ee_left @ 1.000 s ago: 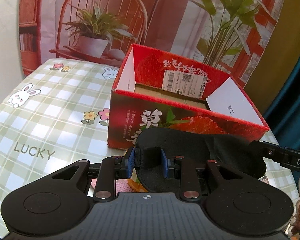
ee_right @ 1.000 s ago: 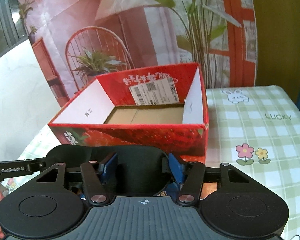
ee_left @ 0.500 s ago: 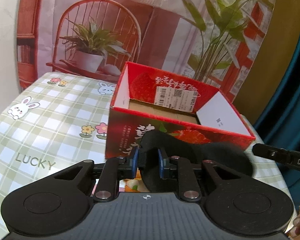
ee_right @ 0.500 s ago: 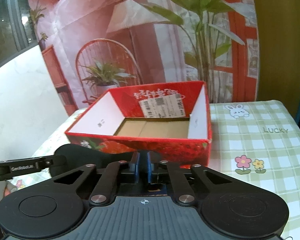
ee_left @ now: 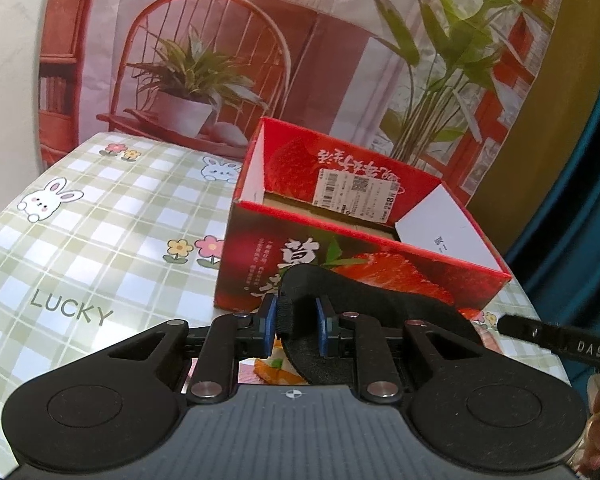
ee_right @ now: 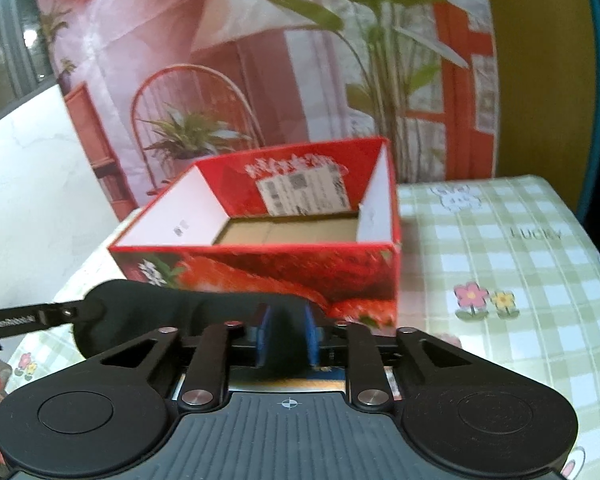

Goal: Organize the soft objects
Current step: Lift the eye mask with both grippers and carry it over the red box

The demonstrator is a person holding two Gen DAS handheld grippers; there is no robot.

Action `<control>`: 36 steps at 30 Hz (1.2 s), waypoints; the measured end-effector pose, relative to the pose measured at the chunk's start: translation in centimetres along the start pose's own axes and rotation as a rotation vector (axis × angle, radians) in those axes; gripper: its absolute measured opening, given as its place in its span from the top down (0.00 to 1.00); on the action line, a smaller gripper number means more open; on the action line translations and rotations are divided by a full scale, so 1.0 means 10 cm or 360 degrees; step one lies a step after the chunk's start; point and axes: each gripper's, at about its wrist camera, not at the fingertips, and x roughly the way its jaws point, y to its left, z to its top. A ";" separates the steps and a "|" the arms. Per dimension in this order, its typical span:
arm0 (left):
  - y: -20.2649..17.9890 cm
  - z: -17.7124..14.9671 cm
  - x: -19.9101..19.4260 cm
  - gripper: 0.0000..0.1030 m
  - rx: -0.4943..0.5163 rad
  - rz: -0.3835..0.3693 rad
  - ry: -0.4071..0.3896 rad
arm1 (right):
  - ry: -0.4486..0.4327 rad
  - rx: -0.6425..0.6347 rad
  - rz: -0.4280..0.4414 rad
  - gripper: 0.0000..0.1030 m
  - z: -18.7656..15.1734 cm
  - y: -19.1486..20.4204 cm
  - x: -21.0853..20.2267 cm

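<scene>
Both grippers, left gripper (ee_left: pixel 296 326) and right gripper (ee_right: pixel 286 336), are clamped on our soft black fabric eye mask (ee_left: pixel 364 304), stretched between them in front of the open red strawberry-print cardboard box (ee_left: pixel 380 252). Right jaws just eased slightly. Next we'd lift it over the rim and drop it in.

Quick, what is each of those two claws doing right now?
Left gripper: shut on one end of the black eye mask.
Right gripper: shut on the mask's other end.

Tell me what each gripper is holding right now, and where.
Both hold the black eye mask: left gripper pinches one end, right gripper the other.
</scene>
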 end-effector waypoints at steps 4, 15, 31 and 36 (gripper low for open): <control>0.05 -0.04 0.07 0.79 -0.0029 0.0018 0.0030 | 0.0074 0.0059 0.0040 0.68 -0.12 -0.09 0.12; 0.17 -0.12 0.23 0.79 -0.0053 0.0049 0.0095 | 0.0145 0.0281 0.0157 0.41 -0.18 -0.26 0.45; 0.17 -0.13 0.18 0.79 -0.0045 0.0046 0.0055 | 0.0125 0.0425 0.0227 0.66 -0.04 -0.32 0.62; 0.12 -0.10 0.07 0.80 -0.0032 0.0000 -0.0014 | 0.0066 0.0384 0.0303 0.81 0.06 -0.27 0.40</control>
